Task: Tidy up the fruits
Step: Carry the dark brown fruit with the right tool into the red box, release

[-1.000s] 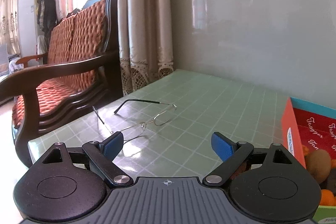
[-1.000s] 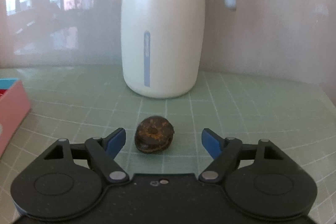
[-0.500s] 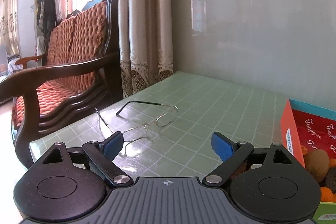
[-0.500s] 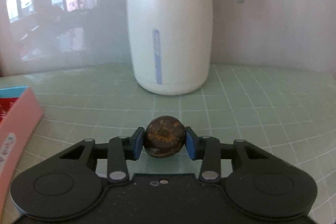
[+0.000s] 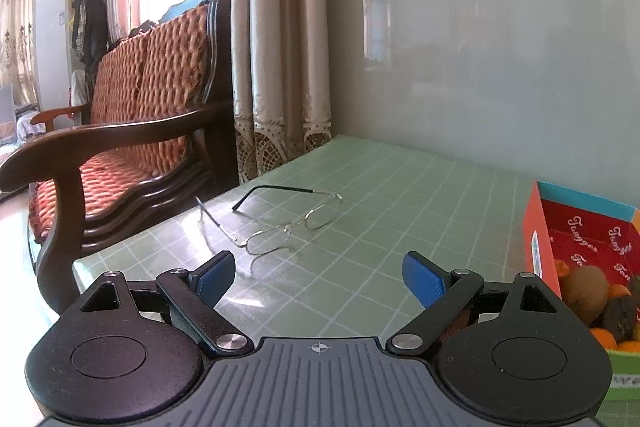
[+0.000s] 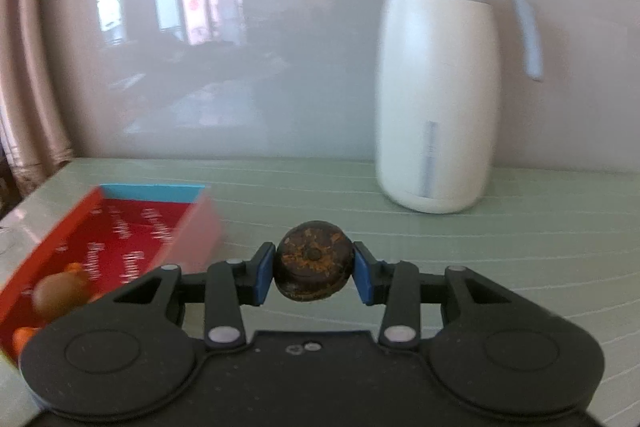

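Nearby, white jug [image 6: 438, 99], glasses [image 5: 280, 223], red box [image 6: 108, 227]

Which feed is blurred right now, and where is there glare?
Right wrist view: motion-smeared white thermos jug and red cardboard fruit box; the dark brown round fruit in the right gripper stays sharp. Left wrist view: sharp, window blown out, sheen by the wire-framed glasses.

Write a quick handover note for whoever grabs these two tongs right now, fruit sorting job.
Right tongs: shut on a dark brown round fruit, held above the green table.
Left tongs: open, empty, hovering near the eyeglasses.
Red box: sits to the left of the held fruit; already holds a kiwi, a dark fruit and some orange ones.
White thermos jug stands to the right by the wall.
Left to do: drop the held fruit into the box.
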A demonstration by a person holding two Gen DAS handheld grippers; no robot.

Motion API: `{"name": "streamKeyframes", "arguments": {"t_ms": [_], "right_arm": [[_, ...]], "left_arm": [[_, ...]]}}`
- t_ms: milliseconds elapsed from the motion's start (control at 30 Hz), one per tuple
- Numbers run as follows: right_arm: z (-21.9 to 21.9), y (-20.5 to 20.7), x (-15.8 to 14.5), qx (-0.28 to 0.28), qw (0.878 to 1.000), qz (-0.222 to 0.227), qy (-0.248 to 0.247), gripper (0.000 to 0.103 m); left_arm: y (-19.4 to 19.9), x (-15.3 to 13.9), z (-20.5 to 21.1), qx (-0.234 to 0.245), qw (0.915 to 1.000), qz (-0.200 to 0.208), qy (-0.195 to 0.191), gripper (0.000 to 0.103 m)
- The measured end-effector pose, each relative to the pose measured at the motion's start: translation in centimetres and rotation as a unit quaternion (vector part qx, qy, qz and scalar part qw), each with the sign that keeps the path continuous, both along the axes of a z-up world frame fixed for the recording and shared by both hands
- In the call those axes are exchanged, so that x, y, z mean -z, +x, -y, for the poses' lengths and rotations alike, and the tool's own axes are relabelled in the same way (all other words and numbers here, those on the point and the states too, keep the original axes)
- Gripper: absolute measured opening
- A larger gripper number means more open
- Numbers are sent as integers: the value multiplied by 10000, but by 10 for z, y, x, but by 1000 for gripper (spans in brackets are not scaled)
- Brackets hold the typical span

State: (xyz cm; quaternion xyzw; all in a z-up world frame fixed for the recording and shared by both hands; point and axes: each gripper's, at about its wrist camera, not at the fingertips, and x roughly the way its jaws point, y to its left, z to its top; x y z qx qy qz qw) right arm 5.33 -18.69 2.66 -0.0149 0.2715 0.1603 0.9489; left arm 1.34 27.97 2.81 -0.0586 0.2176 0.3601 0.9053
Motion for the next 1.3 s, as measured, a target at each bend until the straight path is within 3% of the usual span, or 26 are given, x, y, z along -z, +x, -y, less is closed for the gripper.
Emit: {"name": "streamKeyframes", "arguments": {"t_ms": [467,1000,1033,1067,1100,1133,1200,1300], "right_arm": [[-88,-36,4,-1118,9937,33,16,39],[-110,-43,11,-1324,9910,67,-163,40],[-110,-43,11,-1350,9906,86,-182,43],[-110,-44,11,-1351,9906,140,-186,69],[-109,-45,9,-1292,9912,205,-218,88],[-107,-48,6,-1184,9921,336,-262,101],[-101,-53,-1,-1083,9918,620,-279,103],[-84,-54,-9,-915,9919,835,-291,103]], "left_arm": [[0,-1,19,329,9994,-101,83,90],[3,-1,19,347,9992,-166,74,90],[4,-2,20,367,9992,-165,69,90],[5,-2,21,392,9991,-174,57,90],[4,-2,22,429,9989,-191,38,91],[6,-1,23,464,9987,-218,30,93],[8,-2,27,475,9986,-241,49,103],[11,-4,34,509,9985,-180,45,103]]}}
